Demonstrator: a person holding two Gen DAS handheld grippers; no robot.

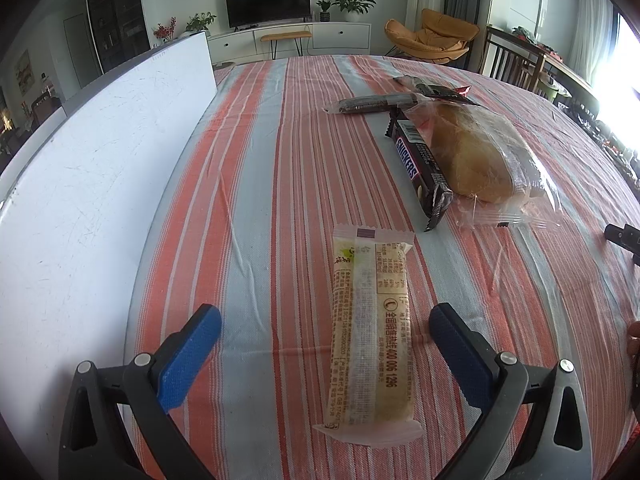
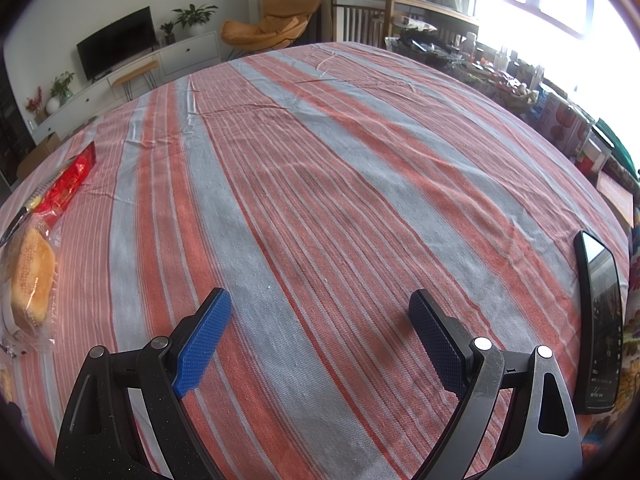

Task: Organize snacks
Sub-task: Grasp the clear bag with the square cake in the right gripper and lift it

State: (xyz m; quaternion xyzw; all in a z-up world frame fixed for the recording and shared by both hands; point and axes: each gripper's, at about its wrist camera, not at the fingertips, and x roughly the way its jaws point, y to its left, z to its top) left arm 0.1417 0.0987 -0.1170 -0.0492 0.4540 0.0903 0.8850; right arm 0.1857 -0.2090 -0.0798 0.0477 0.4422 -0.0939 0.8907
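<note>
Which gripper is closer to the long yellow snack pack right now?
Left. The left gripper is open around the yellow snack pack; the right gripper is open above bare tablecloth.

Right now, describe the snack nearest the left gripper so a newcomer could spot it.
On the striped tablecloth, right of the white board, a long pale-yellow bar lies flat between the open left gripper's fingers, untouched. Unlike the dark Snickers and bagged bun beyond, it lies alone.

Daylit, window [image 2: 560, 8] glare (blown out), fisheye-warped edges
</note>
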